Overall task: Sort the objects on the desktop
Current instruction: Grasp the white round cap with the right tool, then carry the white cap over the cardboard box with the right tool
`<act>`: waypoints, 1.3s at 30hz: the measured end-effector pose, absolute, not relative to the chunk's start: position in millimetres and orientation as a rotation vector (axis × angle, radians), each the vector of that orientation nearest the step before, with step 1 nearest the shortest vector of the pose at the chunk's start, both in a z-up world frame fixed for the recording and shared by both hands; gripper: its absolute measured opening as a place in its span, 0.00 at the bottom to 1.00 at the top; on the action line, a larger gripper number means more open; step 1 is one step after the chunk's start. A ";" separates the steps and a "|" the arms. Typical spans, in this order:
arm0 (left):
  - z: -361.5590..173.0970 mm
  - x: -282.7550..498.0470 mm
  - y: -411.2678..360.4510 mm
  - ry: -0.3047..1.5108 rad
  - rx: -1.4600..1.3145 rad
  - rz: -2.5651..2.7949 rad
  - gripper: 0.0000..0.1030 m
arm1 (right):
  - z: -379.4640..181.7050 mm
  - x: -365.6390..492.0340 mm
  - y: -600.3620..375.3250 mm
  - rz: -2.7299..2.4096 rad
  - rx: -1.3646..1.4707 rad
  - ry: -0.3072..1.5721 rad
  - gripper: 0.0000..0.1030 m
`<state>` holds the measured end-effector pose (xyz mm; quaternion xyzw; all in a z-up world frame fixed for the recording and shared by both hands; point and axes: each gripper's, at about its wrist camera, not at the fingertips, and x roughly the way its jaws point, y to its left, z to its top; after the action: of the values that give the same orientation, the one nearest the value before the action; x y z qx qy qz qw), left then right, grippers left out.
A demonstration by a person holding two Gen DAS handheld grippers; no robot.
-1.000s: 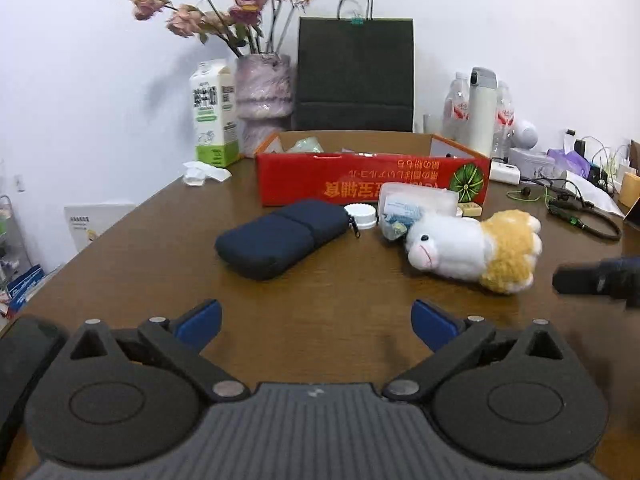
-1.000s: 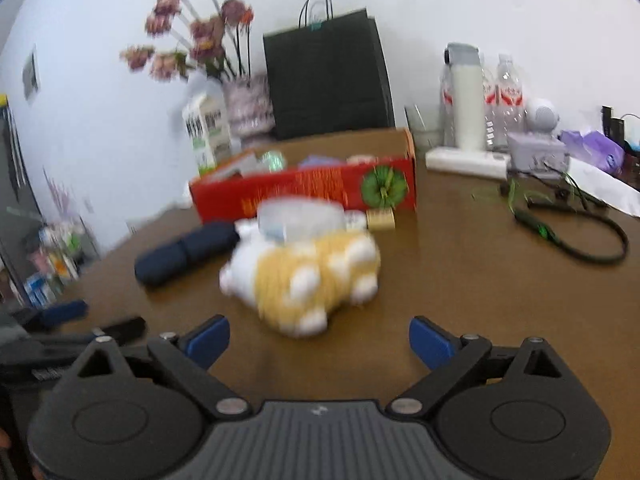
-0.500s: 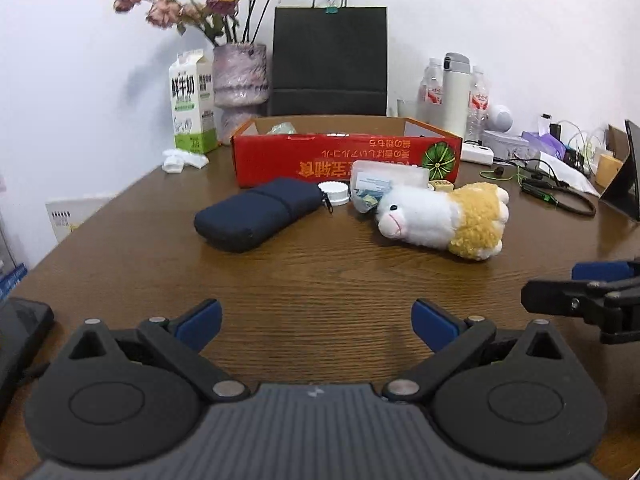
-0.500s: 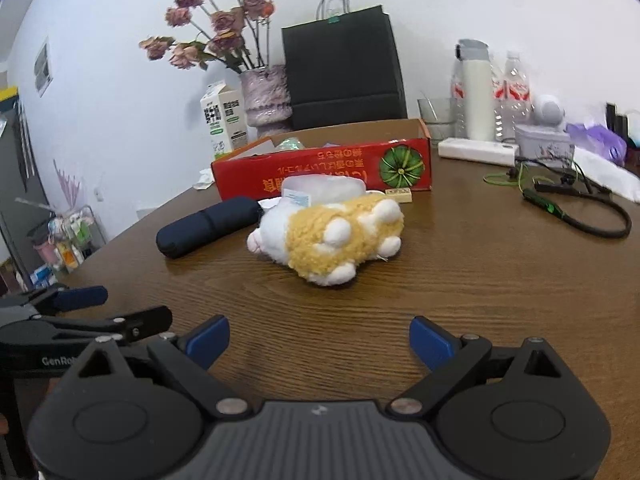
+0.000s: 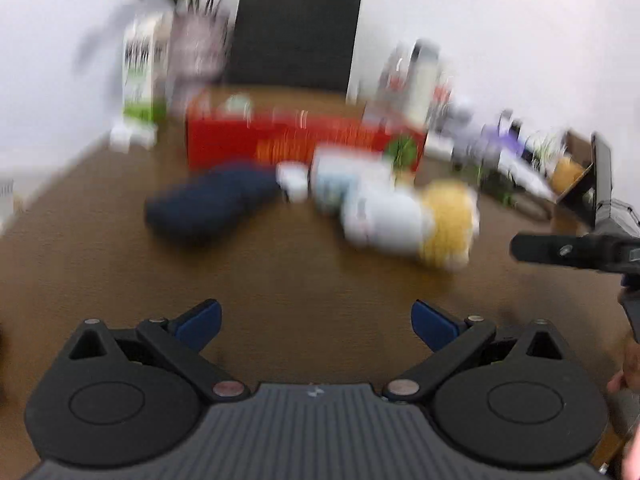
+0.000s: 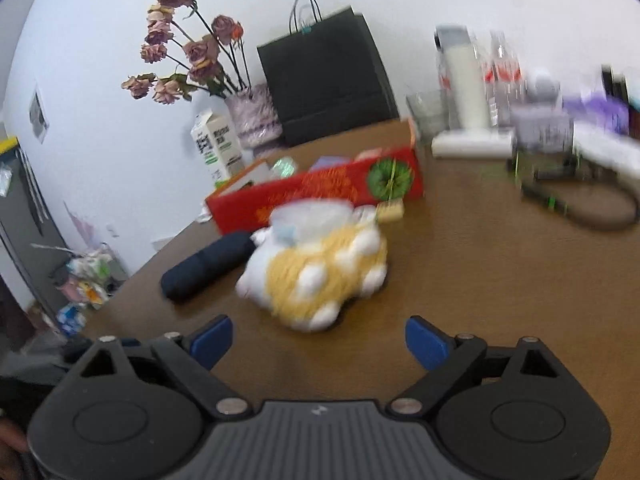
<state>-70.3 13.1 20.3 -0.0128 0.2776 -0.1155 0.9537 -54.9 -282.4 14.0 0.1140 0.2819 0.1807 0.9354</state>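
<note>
The plush toy (image 6: pixel 320 272) lies on the table (image 6: pixel 480 280) straight ahead of the right tool (image 6: pixel 318 340). Its jaws, just narrowing, gape empty. The left tool (image 5: pixel 316 322), farther off, is also released.

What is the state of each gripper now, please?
Left gripper: open, holding nothing.
Right gripper: open, holding nothing; jaws just closed slightly.

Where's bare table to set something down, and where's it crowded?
Free: the wood between both hand-held grippers and the pouch and plush, and the patch right of the plush, before the cable loop. Crowded: in front of the red box, and the far right by the bottles.
</note>
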 end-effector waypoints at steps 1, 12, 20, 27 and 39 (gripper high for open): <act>27.3 -64.4 14.1 0.518 0.013 -0.212 1.00 | 18.8 -46.2 -283.6 0.360 0.210 0.567 0.83; 37.8 42.5 -1.8 0.672 -0.279 -0.419 0.93 | 28.9 100.0 -268.6 0.381 -0.032 0.635 0.49; 14.3 62.1 -35.4 0.723 -0.276 -0.449 0.78 | -1.2 141.9 -251.1 0.457 -0.117 0.793 0.41; 12.3 42.1 -25.2 0.713 -0.311 -0.418 0.42 | -1.9 129.4 -234.4 0.454 -0.188 0.789 0.26; 57.9 -34.4 -20.3 0.539 -0.179 -0.421 0.24 | 8.5 9.1 -256.7 0.412 0.054 0.713 0.26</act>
<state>-34.4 -20.2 57.9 -0.0877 0.2640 -0.2060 0.9382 9.1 -256.7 8.5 0.0262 0.3464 0.2004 0.9161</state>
